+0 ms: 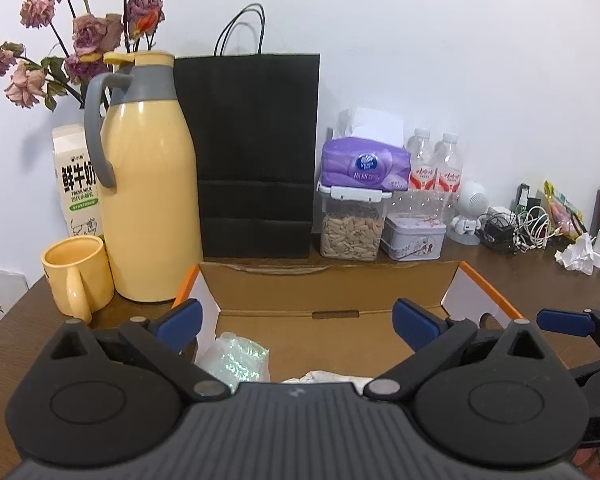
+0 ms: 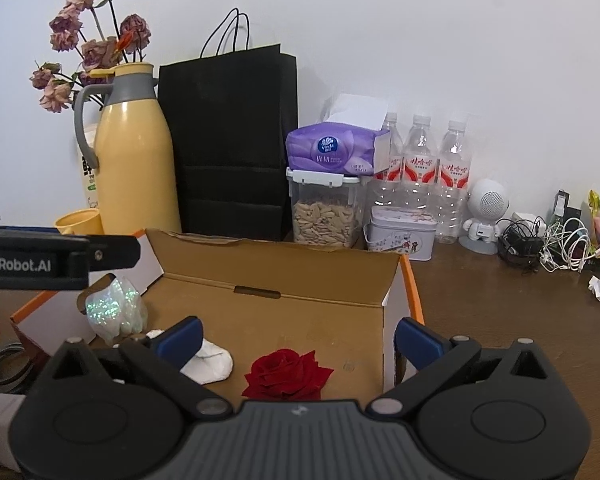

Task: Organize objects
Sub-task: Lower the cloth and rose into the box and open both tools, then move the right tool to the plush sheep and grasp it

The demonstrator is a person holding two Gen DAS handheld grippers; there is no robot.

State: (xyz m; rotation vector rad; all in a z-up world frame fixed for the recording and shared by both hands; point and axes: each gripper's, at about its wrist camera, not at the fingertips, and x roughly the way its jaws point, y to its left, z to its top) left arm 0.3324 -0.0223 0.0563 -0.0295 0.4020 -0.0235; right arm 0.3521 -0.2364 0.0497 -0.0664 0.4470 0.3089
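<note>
Both tools gape wide, empty. The red fabric rose (image 2: 287, 374) lies inside the open cardboard box (image 2: 276, 268), directly ahead of the right tool (image 2: 300, 340); the left tool (image 1: 296, 322) hovers farther left.

Far side of my table (image 1: 520, 276): yellow thermos (image 1: 148, 184) left, mug (image 1: 76, 276) beside it, black paper bag (image 1: 256, 156) centre, tissue pack (image 1: 366, 166) atop snack jar (image 1: 352, 228), water bottles (image 2: 436, 176) right.

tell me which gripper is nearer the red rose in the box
Right. The right gripper hangs open directly over the red rose in the cardboard box. The left gripper, also open, is over the box's left end, above the iridescent bag.
</note>
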